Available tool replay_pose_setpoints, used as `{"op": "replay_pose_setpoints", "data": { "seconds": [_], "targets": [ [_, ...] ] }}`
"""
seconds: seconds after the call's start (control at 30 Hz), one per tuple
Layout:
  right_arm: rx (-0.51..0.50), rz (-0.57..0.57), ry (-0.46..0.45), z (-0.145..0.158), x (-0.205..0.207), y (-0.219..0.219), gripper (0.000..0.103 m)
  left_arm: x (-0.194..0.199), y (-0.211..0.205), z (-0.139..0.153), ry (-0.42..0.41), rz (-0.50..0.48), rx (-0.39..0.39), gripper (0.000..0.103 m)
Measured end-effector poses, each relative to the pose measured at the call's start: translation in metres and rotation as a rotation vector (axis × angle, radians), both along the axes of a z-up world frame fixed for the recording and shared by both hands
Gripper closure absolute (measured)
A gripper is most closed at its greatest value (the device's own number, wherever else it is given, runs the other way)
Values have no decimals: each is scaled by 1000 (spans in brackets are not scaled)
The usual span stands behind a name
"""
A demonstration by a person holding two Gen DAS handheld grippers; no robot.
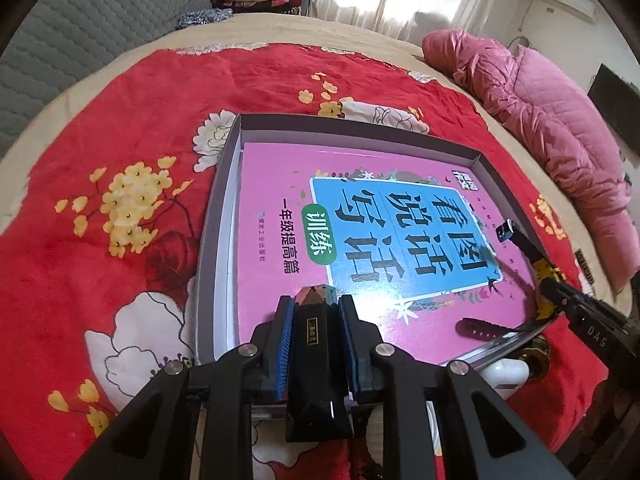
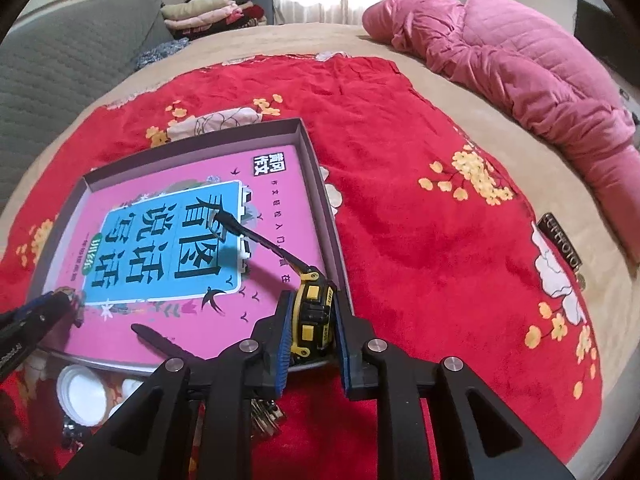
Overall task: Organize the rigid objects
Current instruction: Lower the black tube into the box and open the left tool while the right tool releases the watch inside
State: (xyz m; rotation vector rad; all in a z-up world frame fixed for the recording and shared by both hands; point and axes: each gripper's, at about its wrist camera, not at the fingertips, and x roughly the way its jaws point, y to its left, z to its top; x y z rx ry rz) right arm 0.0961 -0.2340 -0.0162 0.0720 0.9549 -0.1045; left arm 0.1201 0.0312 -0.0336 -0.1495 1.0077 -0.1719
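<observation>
Left gripper clamped on black faceted block, right gripper closed around yellow tape measure at 5 o'clock of grey tray, pink workbook laid inside.

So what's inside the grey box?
A pink book fills the grey box. On it lie a dark strap and a yellow tape measure. Whatever is beneath the book is covered.

The pink book fills the shallow grey box, leaving only a slim gap along one wall. Red blanket beside the box lies open; a white jar and keys crowd its near edge.
</observation>
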Motion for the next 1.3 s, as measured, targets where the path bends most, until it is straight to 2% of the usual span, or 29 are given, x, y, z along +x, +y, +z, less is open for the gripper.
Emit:
{"op": "replay_pose_setpoints", "data": {
  "seconds": [0.23, 0.33, 0.37, 0.4, 1.07, 1.3],
  "targets": [
    [11, 8, -38, 7, -8, 1, 79, -1, 6, -1, 2, 5, -16, 80],
    [9, 23, -69, 12, -14, 4, 67, 0, 7, -1, 4, 5, -16, 80],
    [3, 23, -78, 14, -16, 5, 58, -1, 7, -1, 3, 6, -12, 80],
    [4, 26, -91, 17, -19, 5, 54, -1, 7, 0, 3, 6, -9, 80],
    [46, 22, -106, 24, -33, 0, 48, -10, 13, -2, 20, 8, -62, 80],
    [52, 16, -110, 27, -39, -2, 47, -15, 15, 1, 15, 15, -44, 80]
  ]
}}
